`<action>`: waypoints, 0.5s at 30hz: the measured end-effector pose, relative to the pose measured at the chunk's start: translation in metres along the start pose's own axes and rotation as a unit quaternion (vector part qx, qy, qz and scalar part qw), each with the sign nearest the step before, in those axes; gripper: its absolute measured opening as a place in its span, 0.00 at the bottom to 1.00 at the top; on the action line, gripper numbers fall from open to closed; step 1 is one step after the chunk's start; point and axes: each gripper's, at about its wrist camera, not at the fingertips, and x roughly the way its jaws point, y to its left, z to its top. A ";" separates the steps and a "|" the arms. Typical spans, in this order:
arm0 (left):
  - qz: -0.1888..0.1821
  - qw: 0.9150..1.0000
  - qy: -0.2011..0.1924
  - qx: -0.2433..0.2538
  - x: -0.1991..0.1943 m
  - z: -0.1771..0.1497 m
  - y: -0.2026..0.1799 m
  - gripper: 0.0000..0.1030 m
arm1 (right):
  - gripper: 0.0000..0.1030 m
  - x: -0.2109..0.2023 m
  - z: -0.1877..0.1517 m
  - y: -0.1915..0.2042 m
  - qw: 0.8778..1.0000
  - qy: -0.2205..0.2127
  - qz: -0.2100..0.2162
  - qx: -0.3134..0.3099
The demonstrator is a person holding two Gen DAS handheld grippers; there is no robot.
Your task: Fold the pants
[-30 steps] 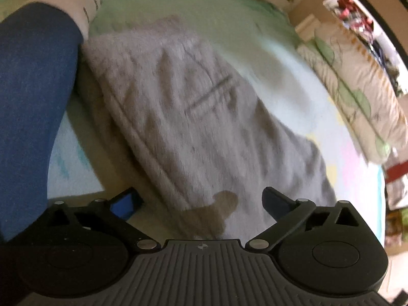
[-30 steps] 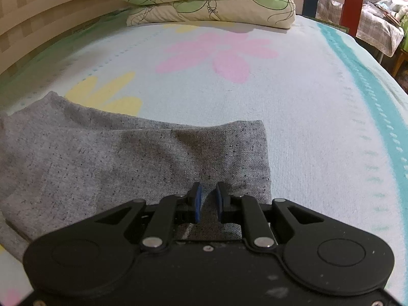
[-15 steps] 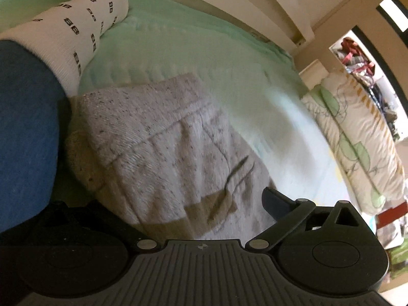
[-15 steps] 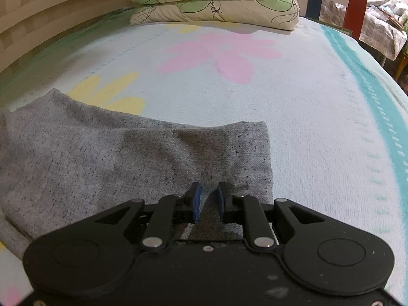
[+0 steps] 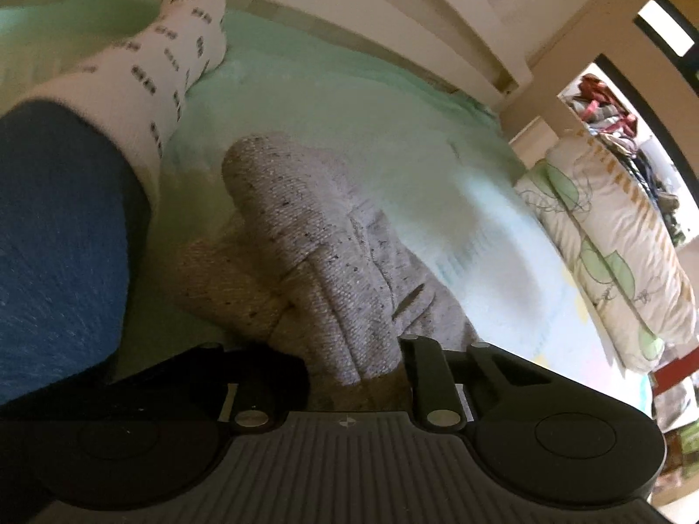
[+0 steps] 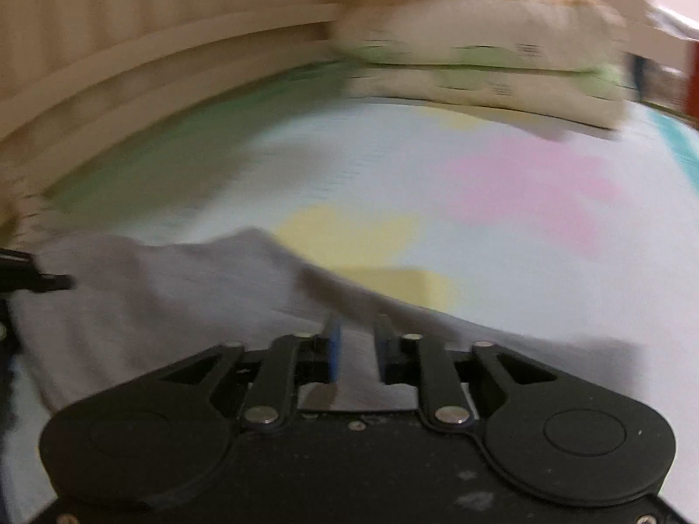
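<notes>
The grey knit pants (image 5: pixel 314 262) lie on the bed, bunched and lifted at the waistband end. My left gripper (image 5: pixel 356 367) is shut on that bunched fabric, which rises between its jaws. In the right wrist view the pants (image 6: pixel 174 297) spread left and ahead. My right gripper (image 6: pixel 356 349) is shut on the pants' near edge, with grey cloth between its blue pads. The right view is blurred by motion. The tip of the left gripper (image 6: pixel 39 281) shows at its left edge.
A person's leg in blue trousers (image 5: pixel 57 240) and a white patterned sock (image 5: pixel 174 52) lies left of the pants. Two leaf-print pillows (image 5: pixel 611 253) (image 6: pixel 480 56) are stacked at the bed's head. A wooden bed rail (image 6: pixel 131 65) runs along the far side.
My left gripper has closed on the waistband end and raised it, bunching the cloth. My right gripper has swung left and lifted with the pants' edge still in it.
</notes>
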 end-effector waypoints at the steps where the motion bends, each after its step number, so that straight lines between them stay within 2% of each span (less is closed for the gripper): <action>1: -0.001 1.000 -0.004 0.005 -0.002 -0.001 -0.001 0.21 | 0.05 0.010 0.004 0.010 1.000 0.001 0.010 -0.007; 3: -0.002 1.000 -0.009 0.011 -0.005 -0.001 0.000 0.21 | 0.05 0.031 0.012 0.029 0.999 0.003 0.019 -0.026; 6: -0.003 1.000 -0.014 0.013 -0.006 0.000 -0.002 0.21 | 0.05 0.065 0.026 0.043 0.999 0.015 0.031 -0.022; 12: 0.002 1.000 -0.018 0.024 -0.010 -0.003 -0.005 0.21 | 0.05 0.127 0.043 0.047 0.998 0.050 -0.001 -0.027; 15: 0.004 1.000 -0.018 0.021 -0.010 -0.005 -0.006 0.21 | 0.01 0.142 0.047 0.048 0.998 0.050 -0.010 -0.037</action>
